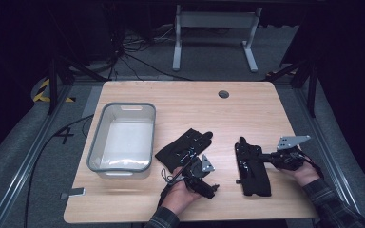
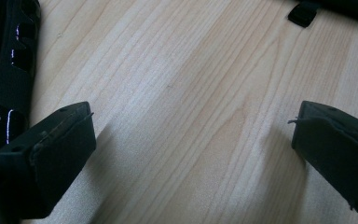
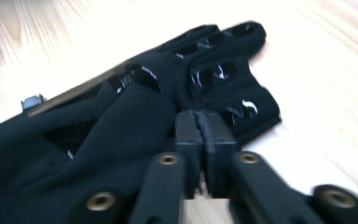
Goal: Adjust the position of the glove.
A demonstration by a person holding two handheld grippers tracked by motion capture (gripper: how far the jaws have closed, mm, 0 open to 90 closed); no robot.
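Right glove: black, with glossy padded patches, flat on the wooden table, near right. Right gripper at its right edge, jaws pressed together on a fold of its fabric. Left glove: black, near centre, well apart. Left gripper beside it, jaws spread over bare wood. Grey bin at left.

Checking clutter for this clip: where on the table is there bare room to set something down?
Free: the far right wood around the hole, and the near left corner below the bin. Crowded: the near middle, where the left glove, the right glove and both hands sit, with only a narrow strip between the gloves.
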